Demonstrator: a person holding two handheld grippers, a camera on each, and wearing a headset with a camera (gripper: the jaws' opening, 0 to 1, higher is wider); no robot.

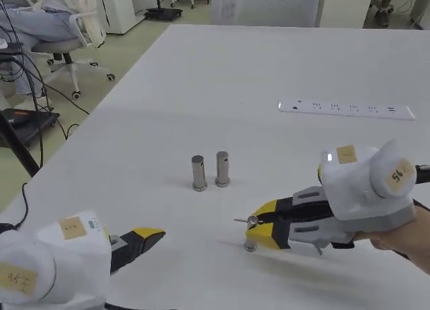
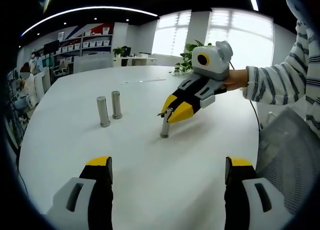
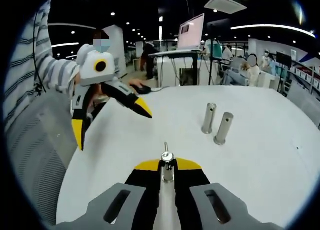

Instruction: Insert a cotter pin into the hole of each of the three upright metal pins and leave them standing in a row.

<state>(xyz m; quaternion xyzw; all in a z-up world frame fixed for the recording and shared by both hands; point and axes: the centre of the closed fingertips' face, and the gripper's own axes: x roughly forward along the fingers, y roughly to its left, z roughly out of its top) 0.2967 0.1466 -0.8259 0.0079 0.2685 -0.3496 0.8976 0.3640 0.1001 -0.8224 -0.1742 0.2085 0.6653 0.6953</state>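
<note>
Two short upright steel pins (image 1: 199, 173) stand together on the white tabletop (image 1: 269, 74), apparently unpinned; the yellow-tipped right gripper (image 1: 254, 230) clamps a third steel pin (image 2: 164, 127) nearer the person, thin cotter pin (image 1: 240, 220) seemingly through it, left gripper (image 1: 158, 236) wide open and empty, so next, likely, stand it alongside them.

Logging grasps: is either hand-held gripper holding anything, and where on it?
Right hand-held gripper grips the separate metal pin by its upper shaft. Left hand-held gripper is open, empty.
</note>
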